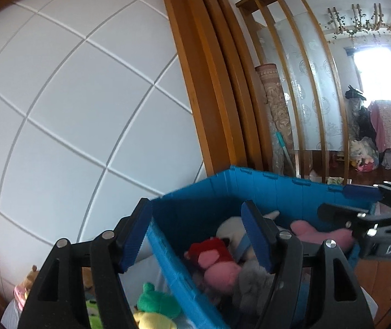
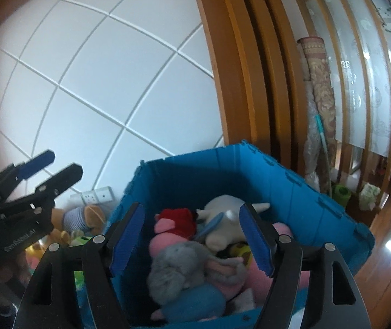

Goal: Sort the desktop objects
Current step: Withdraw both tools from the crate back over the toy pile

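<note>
A blue plastic crate holds several plush toys: a pink pig in red, a grey elephant, a white plush. My left gripper is open and empty, above the crate's left wall. My right gripper is open and empty over the crate's toys. Each gripper also shows in the other's view: the right one, the left one, both open. More plush toys lie outside the crate on the left: a green one, a brown striped one.
A white tiled wall stands behind the crate, with sockets low down. A wooden door frame and slatted partition are on the right. A rolled carpet leans there. Wood floor lies right of the crate.
</note>
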`<action>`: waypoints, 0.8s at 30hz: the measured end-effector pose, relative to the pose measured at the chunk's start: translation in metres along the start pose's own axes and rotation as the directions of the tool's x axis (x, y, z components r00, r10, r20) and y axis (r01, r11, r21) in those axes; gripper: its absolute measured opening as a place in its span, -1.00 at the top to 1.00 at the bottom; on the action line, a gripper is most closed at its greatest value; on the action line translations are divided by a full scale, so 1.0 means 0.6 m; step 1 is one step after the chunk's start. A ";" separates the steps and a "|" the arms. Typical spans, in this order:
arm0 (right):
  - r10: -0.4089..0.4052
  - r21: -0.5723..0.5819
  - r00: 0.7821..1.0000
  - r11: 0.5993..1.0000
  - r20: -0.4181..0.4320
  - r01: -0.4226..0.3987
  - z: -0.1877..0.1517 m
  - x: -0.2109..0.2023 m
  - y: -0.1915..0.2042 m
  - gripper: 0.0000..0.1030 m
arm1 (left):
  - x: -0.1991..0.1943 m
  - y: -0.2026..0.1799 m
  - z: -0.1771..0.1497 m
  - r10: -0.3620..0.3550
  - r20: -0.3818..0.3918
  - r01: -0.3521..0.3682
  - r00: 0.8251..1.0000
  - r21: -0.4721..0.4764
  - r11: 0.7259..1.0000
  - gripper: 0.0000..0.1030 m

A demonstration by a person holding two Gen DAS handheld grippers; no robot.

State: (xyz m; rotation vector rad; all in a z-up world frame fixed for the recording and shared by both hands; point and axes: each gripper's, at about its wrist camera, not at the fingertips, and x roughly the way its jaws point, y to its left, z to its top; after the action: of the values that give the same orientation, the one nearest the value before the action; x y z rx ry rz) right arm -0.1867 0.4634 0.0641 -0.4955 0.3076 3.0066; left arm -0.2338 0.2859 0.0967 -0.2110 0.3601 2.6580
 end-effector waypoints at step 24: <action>0.222 -0.198 0.975 0.956 -0.002 -0.218 -0.159 -0.097 0.374 -0.59 | -0.225 0.259 -0.198 0.220 -0.138 -0.232 0.966 -0.079 0.969 -0.31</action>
State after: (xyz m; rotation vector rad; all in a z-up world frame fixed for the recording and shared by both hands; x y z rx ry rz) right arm -0.1272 0.2216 0.0360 -0.4742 0.0653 3.2772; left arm -0.1731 0.0620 0.0449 -0.3934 0.3156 2.8986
